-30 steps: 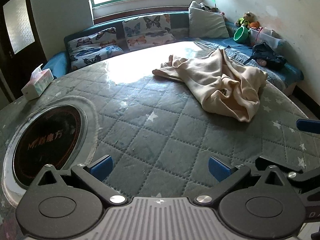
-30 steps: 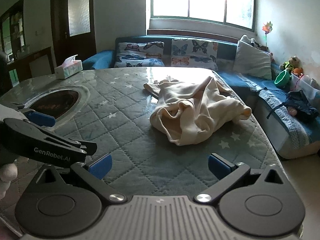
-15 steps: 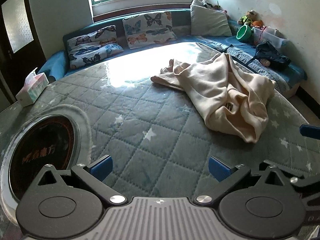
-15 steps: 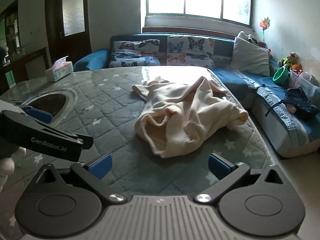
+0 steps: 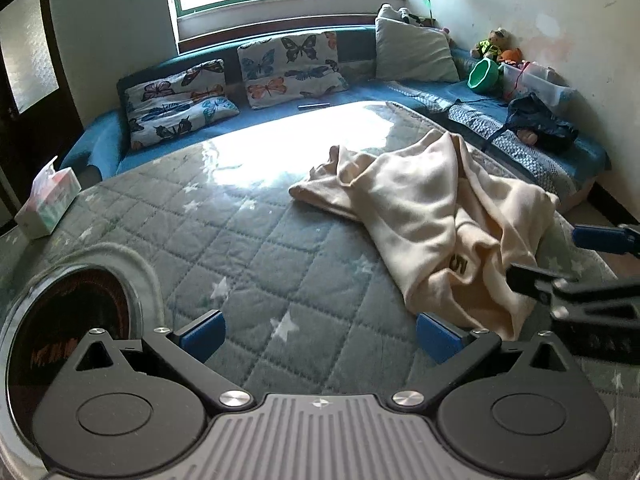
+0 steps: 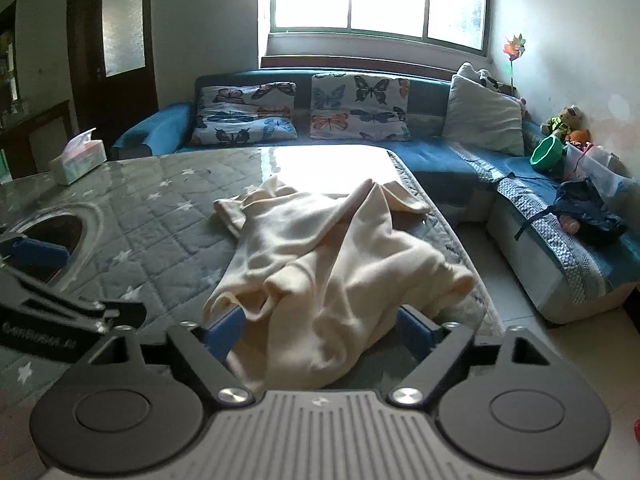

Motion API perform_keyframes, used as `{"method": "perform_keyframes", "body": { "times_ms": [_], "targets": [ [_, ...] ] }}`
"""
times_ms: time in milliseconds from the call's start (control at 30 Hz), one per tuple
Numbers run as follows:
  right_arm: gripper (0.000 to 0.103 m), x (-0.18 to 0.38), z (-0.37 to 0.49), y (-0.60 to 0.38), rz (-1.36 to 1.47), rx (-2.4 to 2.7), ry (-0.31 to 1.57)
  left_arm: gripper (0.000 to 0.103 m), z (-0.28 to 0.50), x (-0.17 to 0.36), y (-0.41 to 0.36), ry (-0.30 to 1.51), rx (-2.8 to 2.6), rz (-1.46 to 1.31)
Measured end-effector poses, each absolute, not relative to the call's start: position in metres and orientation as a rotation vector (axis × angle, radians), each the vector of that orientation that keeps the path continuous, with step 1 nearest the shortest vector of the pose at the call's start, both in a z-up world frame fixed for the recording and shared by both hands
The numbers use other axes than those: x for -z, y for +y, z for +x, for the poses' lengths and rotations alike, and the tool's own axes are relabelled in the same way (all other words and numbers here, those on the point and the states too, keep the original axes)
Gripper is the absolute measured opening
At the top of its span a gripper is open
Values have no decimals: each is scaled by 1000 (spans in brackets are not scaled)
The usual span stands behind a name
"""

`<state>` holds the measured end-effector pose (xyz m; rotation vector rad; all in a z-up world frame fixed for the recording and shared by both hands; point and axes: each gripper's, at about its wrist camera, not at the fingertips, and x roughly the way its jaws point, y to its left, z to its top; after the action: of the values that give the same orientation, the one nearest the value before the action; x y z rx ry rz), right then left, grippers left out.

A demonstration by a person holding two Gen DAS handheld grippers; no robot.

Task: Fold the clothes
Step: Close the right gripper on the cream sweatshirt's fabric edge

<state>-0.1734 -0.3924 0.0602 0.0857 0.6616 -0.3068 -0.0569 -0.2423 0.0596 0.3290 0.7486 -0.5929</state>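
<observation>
Our right tool (image 6: pixel 320 330) is spread wide, the garment's (image 6: pixel 332 264) near edge lying between its fingers. Our left tool (image 5: pixel 320 336) is also spread, grasping nothing; the garment lies ahead to its right on the worktop (image 5: pixel 200 240), its hem touching the right fingertip.

So there's this cream garment (image 5: pixel 436 224) lying crumpled on the quilted star-print table cover (image 5: pixel 256 248), and everything else sits around it. Left gripper (image 5: pixel 320 334) hovers just short of its near edge, blue pads spread wide with nothing between them, the right-hand pad almost touching the cloth. The right gripper (image 5: pixel 560 256) pokes in from the side at the garment's near corner, can't really tell what its fingers are doing. Well off to the garment's left there's a round dark inset (image 5: pixel 68 332) and a tissue box (image 5: pixel 48 204). Butterfly cushions (image 5: pixel 288 68) on the sofa behind it.
</observation>
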Motion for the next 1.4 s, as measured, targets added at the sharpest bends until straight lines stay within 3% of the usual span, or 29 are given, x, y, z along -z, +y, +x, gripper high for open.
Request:
{"method": "perform_keyframes", "body": {
  "times_ms": [233,367,533,700,867,1100,1300,1400],
  "targets": [
    [56,-47,-139,-406,95,300,700,98,-46,-58,-247,755,607,320],
    [46,-38,-127,-410,114,302,717,93,-43,-55,-246,763,615,318],
    [24,-34,-128,-413,128,296,727,88,-43,-52,-245,767,626,315],
    [10,-35,-139,-412,116,285,720,83,-45,-53,-242,764,642,311],
    [7,-40,-149,-407,89,273,707,77,-51,-56,-237,759,654,309],
    [1,-48,-175,-394,76,227,694,76,-59,-64,-232,739,670,313],
    [1,-51,-194,-375,43,202,694,76,-64,-66,-231,731,684,321],
    [6,-57,-190,-379,52,221,680,77,-65,-68,-231,734,686,314]
  ]
}}
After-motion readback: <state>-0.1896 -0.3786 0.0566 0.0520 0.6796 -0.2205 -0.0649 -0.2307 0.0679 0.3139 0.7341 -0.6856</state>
